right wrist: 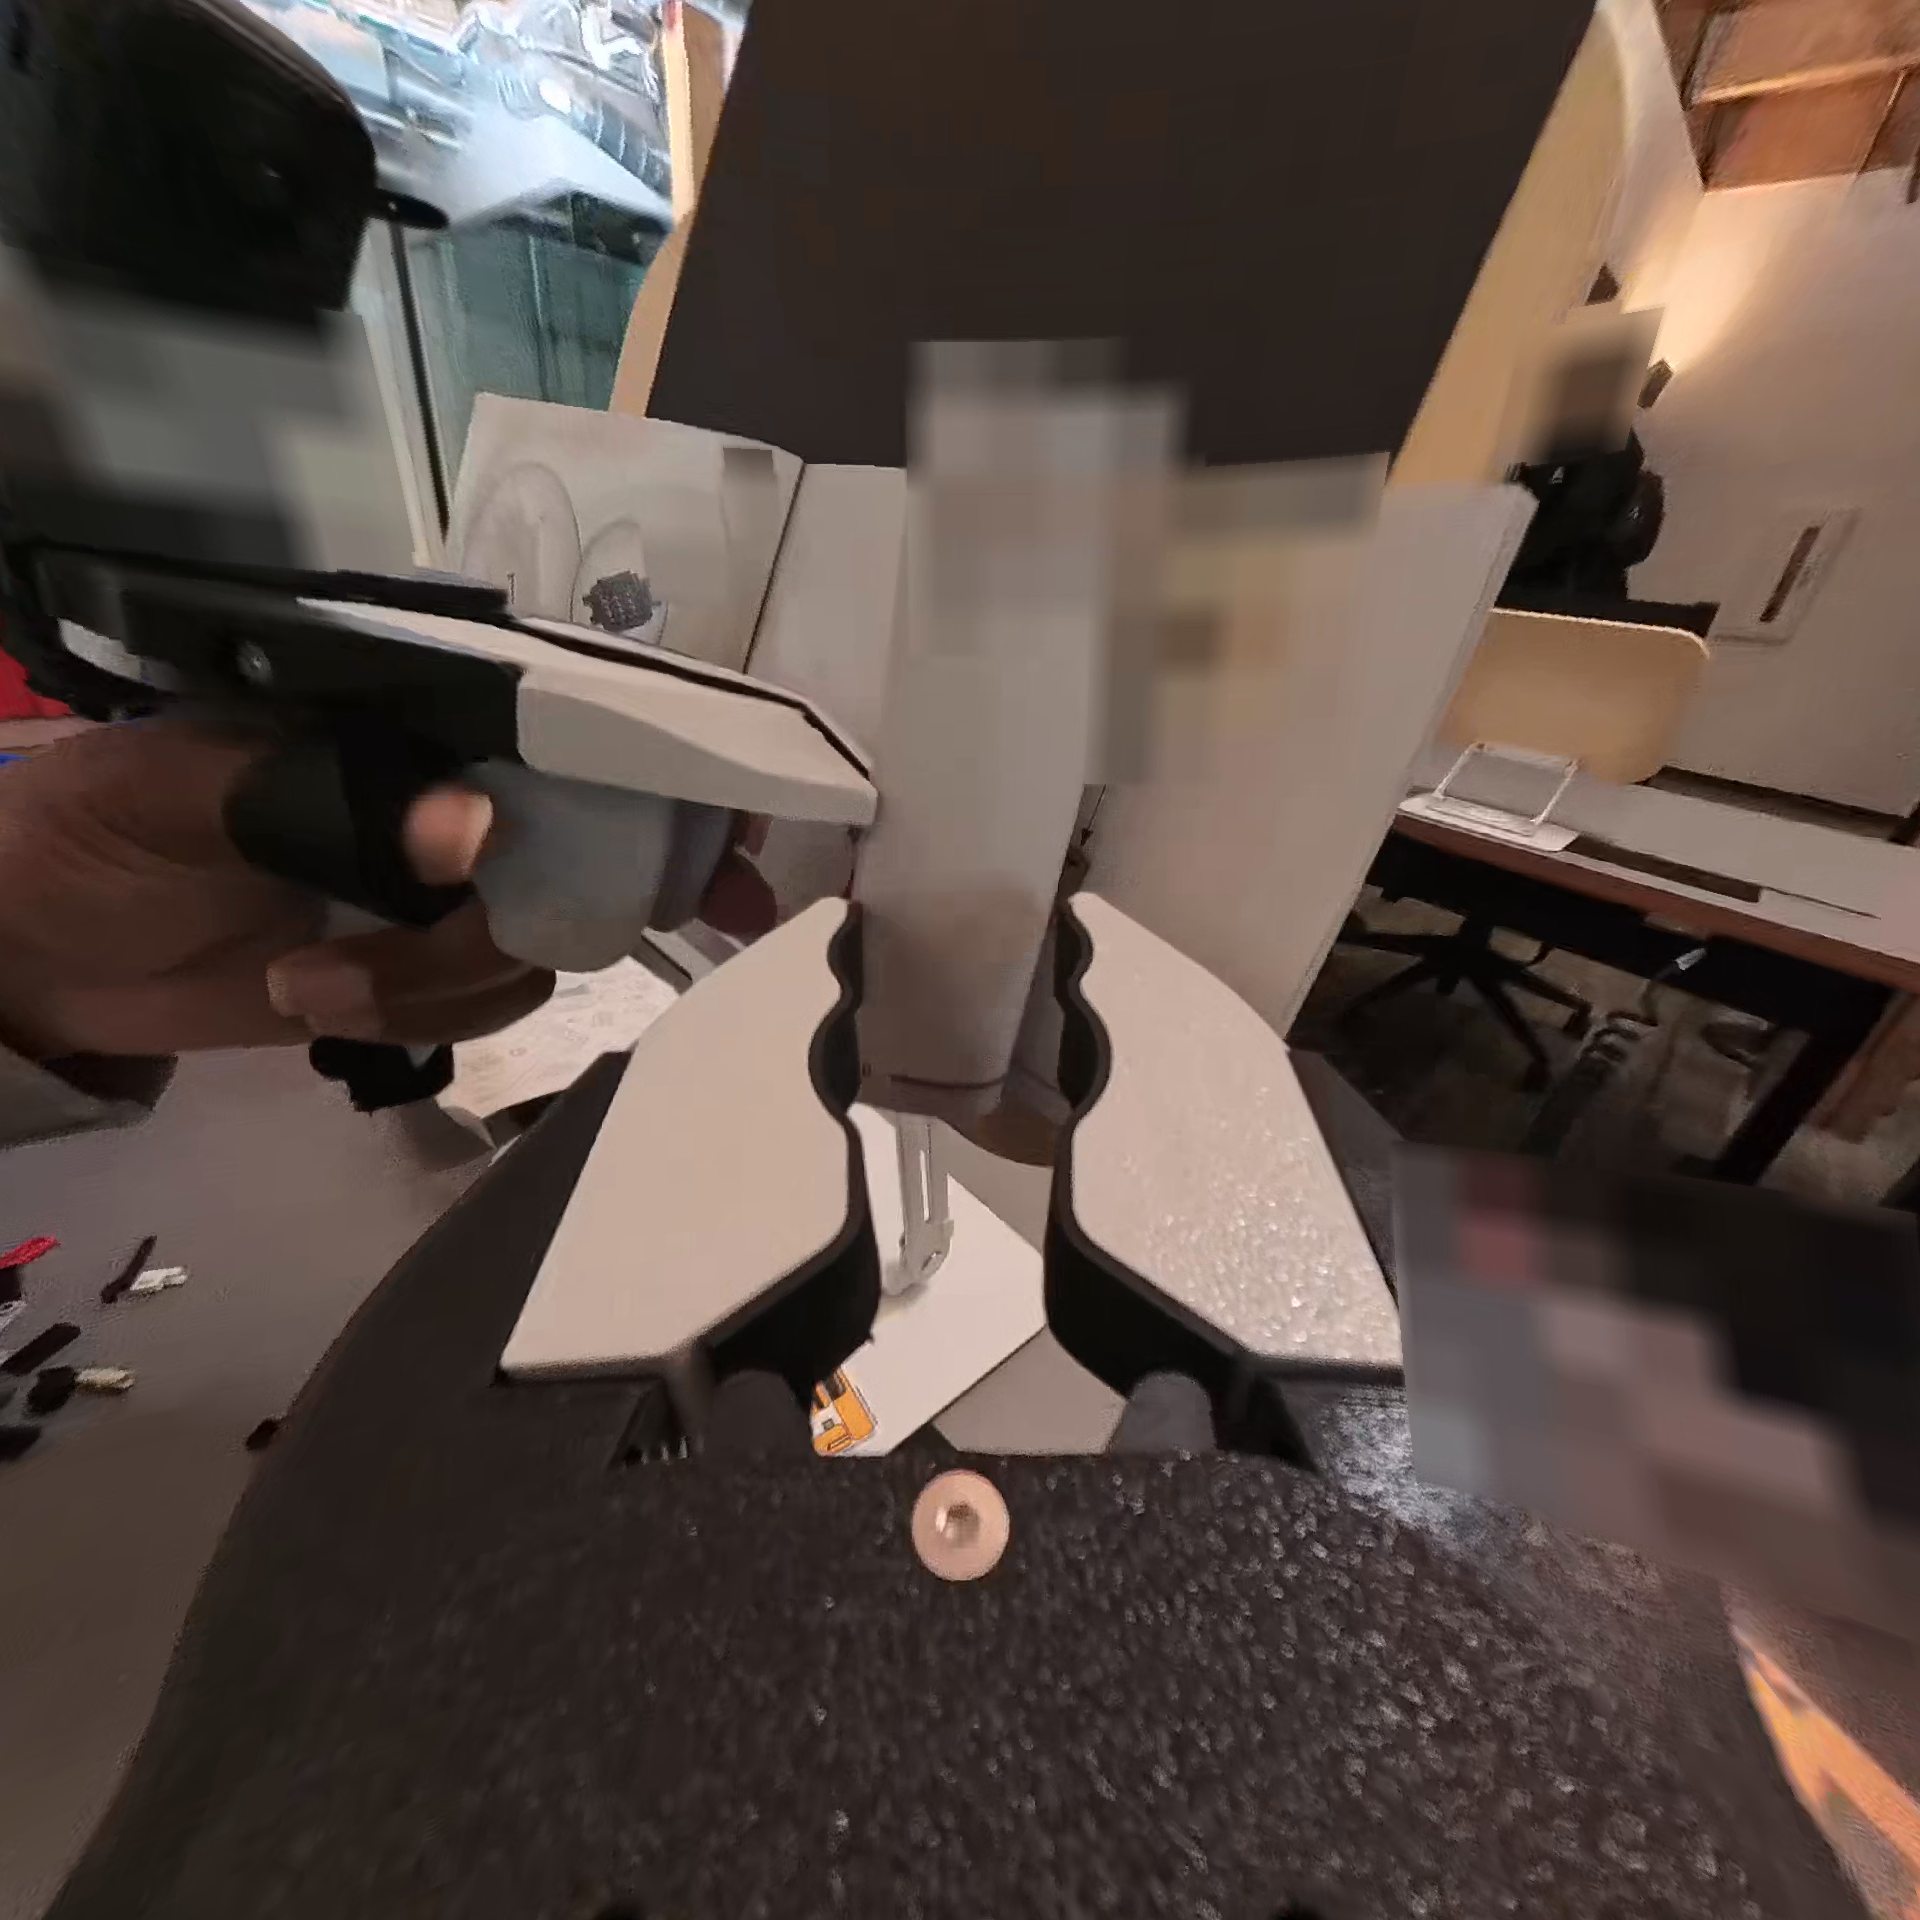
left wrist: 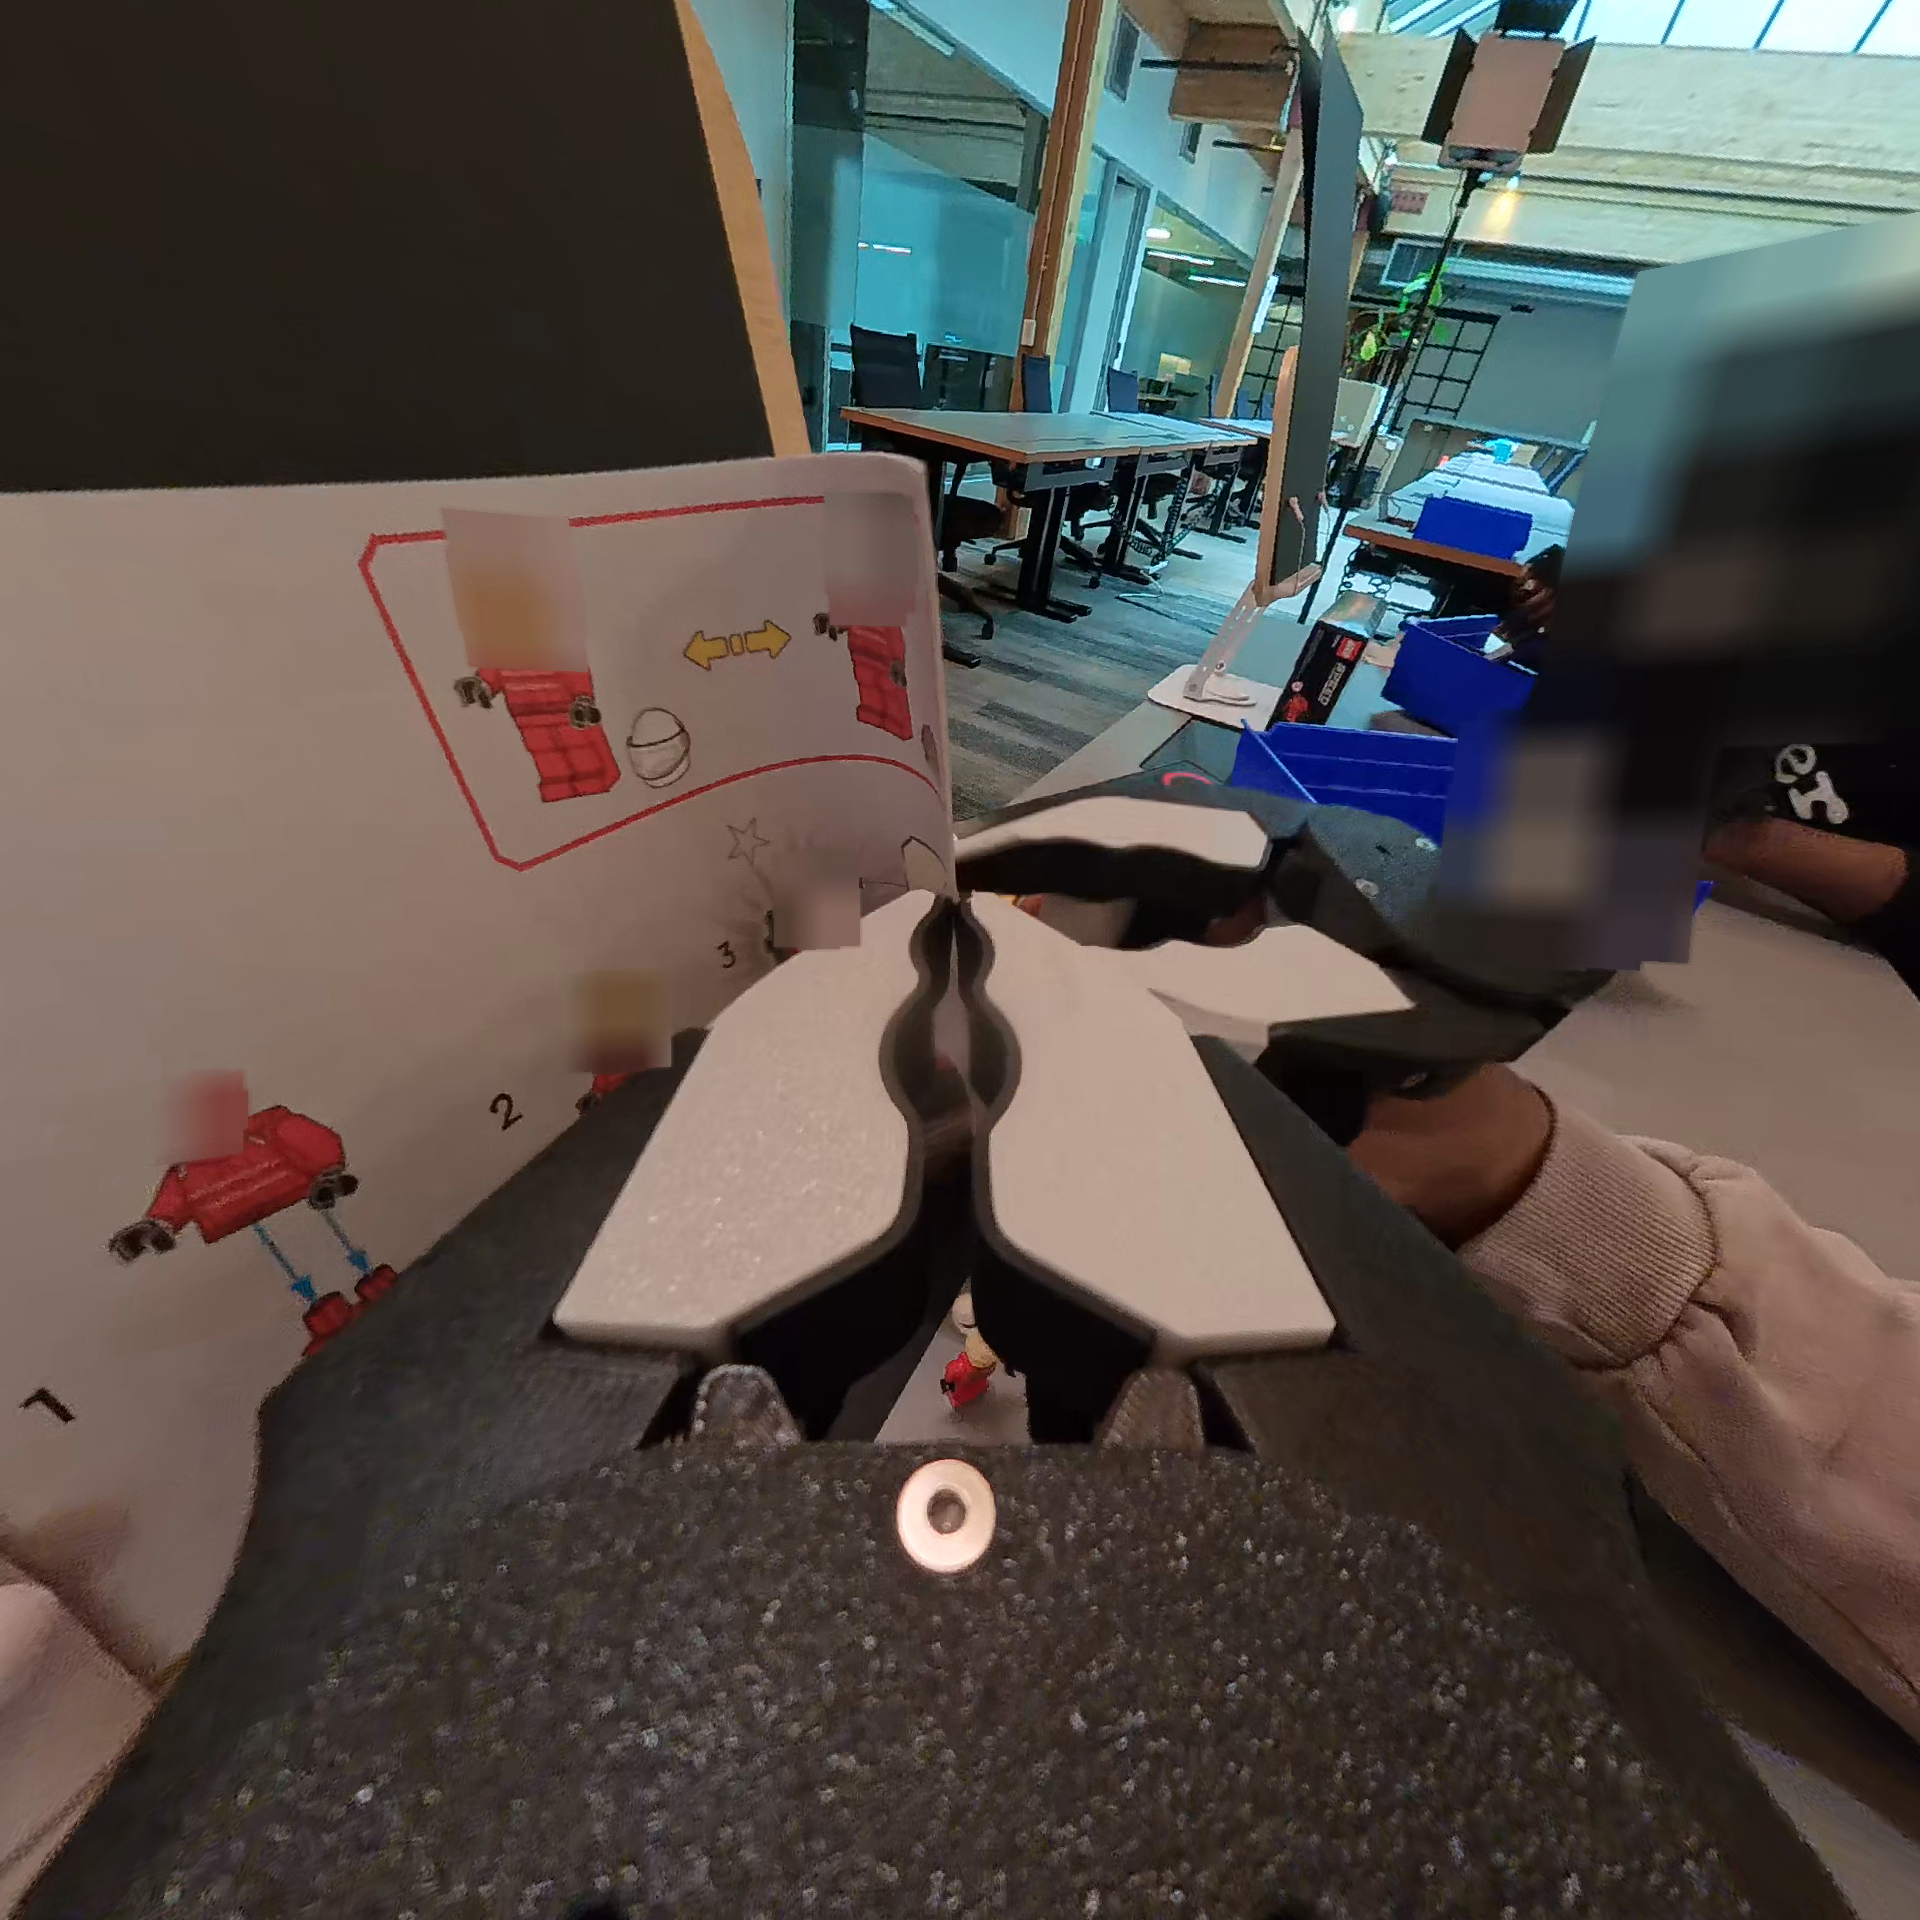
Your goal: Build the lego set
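Note:
The open instruction booklet (left wrist: pixel 312 831) is held upright; its page shows a red minifigure in numbered steps. My left gripper (left wrist: pixel 951 920) is shut on the page's right edge. My right gripper (right wrist: pixel 956 935) is open, with a hanging page of the booklet (right wrist: pixel 1247 779) standing between its jaws without being pinched. In the left wrist view the right gripper (left wrist: pixel 1049 894) comes in from the right at the same page edge. In the right wrist view the left gripper (right wrist: pixel 862 800) comes in from the left. A small red minifigure (left wrist: pixel 966 1371) lies on the grey table below.
Small loose black and pale pieces (right wrist: pixel 62 1351) lie on the table at the left. Blue bins (left wrist: pixel 1351 769) and a black set box (left wrist: pixel 1325 675) stand at the back right. A white stand base (right wrist: pixel 966 1309) sits under the booklet, and a dark board (left wrist: pixel 364 208) rises behind. The tips of both grippers are at nearly the same place. Left tips and right tips are each some 25 cm from the white stand base (right wrist: pixel 966 1309).

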Demonstrator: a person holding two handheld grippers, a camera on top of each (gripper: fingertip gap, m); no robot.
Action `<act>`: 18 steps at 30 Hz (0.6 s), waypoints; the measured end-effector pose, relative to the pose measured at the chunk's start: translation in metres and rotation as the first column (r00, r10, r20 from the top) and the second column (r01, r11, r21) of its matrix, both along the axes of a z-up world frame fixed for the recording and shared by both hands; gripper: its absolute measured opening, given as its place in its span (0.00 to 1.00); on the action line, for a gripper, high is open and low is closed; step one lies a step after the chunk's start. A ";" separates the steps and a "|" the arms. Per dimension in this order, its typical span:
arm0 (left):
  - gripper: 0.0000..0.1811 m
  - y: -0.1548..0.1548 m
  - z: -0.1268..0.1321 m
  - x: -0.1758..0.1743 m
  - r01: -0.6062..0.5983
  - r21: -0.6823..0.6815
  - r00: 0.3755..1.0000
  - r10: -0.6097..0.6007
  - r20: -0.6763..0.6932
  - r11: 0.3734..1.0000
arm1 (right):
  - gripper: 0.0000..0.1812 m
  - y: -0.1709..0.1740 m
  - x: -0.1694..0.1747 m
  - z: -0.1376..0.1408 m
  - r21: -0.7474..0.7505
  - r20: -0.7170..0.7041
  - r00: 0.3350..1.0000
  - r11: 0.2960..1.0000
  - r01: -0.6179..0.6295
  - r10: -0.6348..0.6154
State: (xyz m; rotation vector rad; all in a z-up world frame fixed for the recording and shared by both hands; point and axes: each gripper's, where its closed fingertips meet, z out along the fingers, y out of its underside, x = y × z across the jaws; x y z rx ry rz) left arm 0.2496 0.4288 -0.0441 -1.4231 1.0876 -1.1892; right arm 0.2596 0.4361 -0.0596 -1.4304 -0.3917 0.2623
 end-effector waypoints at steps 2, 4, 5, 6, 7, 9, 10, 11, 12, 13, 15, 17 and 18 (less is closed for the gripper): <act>0.00 0.001 0.000 -0.001 -0.002 0.008 1.000 0.002 -0.004 1.000 | 0.11 0.000 0.000 0.001 0.020 -0.022 1.000 1.000 -0.005 0.006; 0.01 0.000 0.000 -0.001 0.002 0.010 1.000 -0.002 -0.004 1.000 | 0.07 0.000 0.000 0.002 0.017 -0.046 0.999 1.000 -0.014 0.015; 0.02 0.000 0.001 -0.001 0.004 0.009 1.000 -0.004 -0.003 1.000 | 0.06 0.001 0.001 0.001 0.013 -0.057 0.998 1.000 -0.018 0.019; 0.02 0.000 0.001 -0.001 0.006 0.008 1.000 -0.006 -0.003 1.000 | 0.05 0.002 0.003 0.000 0.006 -0.067 0.998 1.000 -0.013 0.013; 0.02 0.000 0.000 -0.001 0.007 0.008 1.000 -0.007 -0.004 1.000 | 0.03 0.002 0.005 -0.001 0.001 -0.077 0.997 1.000 -0.004 0.004; 0.03 0.000 0.000 -0.001 0.004 0.012 1.000 -0.004 -0.006 1.000 | 0.01 0.003 0.009 0.000 -0.002 -0.104 0.995 1.000 -0.001 0.000; 0.03 0.000 0.000 -0.001 0.003 0.012 1.000 -0.003 -0.006 1.000 | 0.02 0.002 0.007 0.001 0.000 -0.113 0.994 1.000 -0.013 0.013; 0.03 0.001 -0.001 -0.001 0.003 0.011 1.000 -0.003 -0.007 1.000 | 0.04 0.001 0.005 0.002 0.004 -0.117 0.993 1.000 -0.029 0.029; 0.03 0.001 -0.001 0.000 0.004 0.010 1.000 -0.004 -0.009 1.000 | 0.08 0.001 0.003 0.002 0.000 -0.118 0.992 0.999 -0.036 0.036; 0.03 0.000 -0.002 0.001 0.007 0.011 1.000 -0.007 -0.010 1.000 | 0.09 0.002 0.004 0.001 -0.008 -0.119 0.993 1.000 -0.030 0.029; 0.03 0.000 -0.003 0.002 0.010 0.012 1.000 -0.010 -0.011 1.000 | 0.10 0.003 0.006 0.000 -0.008 -0.128 0.991 1.000 -0.026 0.024; 0.01 0.000 -0.003 0.004 0.017 0.007 1.000 -0.017 -0.009 1.000 | 0.12 0.002 0.006 -0.001 -0.012 -0.145 0.988 0.999 -0.047 0.045; 0.00 0.000 -0.003 0.005 0.018 0.005 1.000 -0.018 -0.010 1.000 | 0.15 0.001 0.005 0.000 -0.015 -0.157 0.985 0.998 -0.069 0.065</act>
